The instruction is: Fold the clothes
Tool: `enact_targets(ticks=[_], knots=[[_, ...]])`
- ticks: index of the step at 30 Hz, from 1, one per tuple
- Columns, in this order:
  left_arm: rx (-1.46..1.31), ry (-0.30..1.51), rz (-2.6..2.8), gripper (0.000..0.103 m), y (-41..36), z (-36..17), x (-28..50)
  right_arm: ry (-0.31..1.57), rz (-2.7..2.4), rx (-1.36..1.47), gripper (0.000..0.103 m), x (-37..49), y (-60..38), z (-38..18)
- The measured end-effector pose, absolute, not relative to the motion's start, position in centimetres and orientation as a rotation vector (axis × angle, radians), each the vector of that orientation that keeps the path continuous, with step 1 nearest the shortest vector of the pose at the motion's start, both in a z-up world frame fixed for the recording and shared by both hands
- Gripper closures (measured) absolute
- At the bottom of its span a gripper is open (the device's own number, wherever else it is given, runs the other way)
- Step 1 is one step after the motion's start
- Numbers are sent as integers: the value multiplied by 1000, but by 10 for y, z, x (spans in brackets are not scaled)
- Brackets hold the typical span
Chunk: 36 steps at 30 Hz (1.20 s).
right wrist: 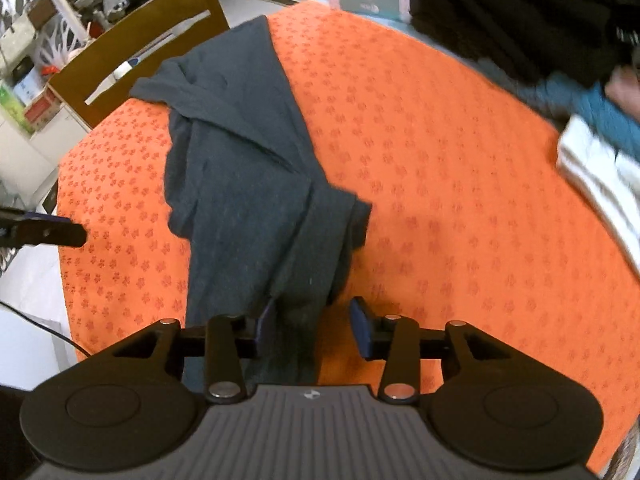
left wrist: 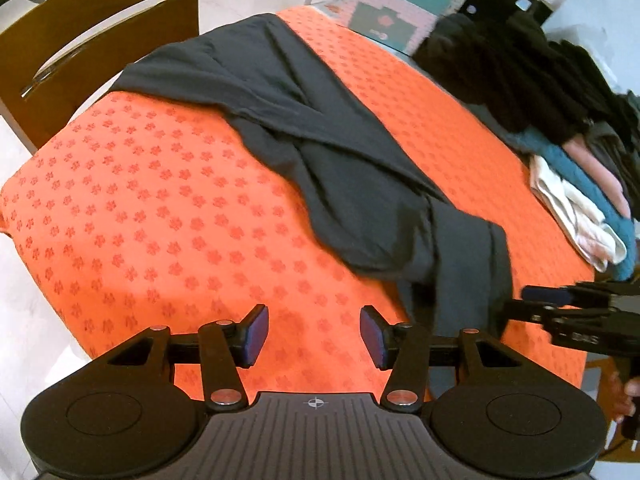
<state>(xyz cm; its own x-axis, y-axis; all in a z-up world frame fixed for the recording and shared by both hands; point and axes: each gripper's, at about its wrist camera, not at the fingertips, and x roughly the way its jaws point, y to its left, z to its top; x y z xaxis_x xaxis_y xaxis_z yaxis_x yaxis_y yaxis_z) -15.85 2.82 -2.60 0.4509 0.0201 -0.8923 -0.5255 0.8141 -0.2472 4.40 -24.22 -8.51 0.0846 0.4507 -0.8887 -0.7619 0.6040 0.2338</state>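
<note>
Dark garment sprawled unfolded on the orange tablecloth, both grippers open.

From the left: a wooden chair (left wrist: 92, 40) stands at about ten o'clock beyond the table edge. The left gripper (left wrist: 314, 332) hangs over bare orange tablecloth (left wrist: 160, 216) at six o'clock, jaws parted and holding nothing. The dark garment (left wrist: 328, 152) runs in a twisted, rumpled band from twelve o'clock down toward five, one end draping off the near edge. The right gripper (right wrist: 312, 322) sits over that near end, jaws apart, cloth lying between them but not pinched. At two to three o'clock a stack of folded clothes (left wrist: 580, 200) waits. This piece looks barely started: it needs spreading flat before any fold.
</note>
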Motion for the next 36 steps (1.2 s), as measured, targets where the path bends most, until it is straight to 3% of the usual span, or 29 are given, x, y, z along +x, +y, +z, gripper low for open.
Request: enact_targets(ticks=[2, 4, 13, 20, 36], knots=[[-540, 1050, 371, 49, 18, -25, -165, 1196, 942, -314, 60, 40, -246, -98], [-546, 1030, 402, 48, 5, -22, -175, 1210, 970, -313, 102, 34, -250, -107], [-632, 937, 610, 48, -103, -16, -235, 995, 1146, -335, 102, 3, -317, -59], [-710, 953, 693, 48, -187, -19, -259, 980, 1251, -418, 102, 0, -361, -43], [-817, 842, 722, 48, -233, -10, -216, 973, 1533, -642, 102, -12, -413, -19]])
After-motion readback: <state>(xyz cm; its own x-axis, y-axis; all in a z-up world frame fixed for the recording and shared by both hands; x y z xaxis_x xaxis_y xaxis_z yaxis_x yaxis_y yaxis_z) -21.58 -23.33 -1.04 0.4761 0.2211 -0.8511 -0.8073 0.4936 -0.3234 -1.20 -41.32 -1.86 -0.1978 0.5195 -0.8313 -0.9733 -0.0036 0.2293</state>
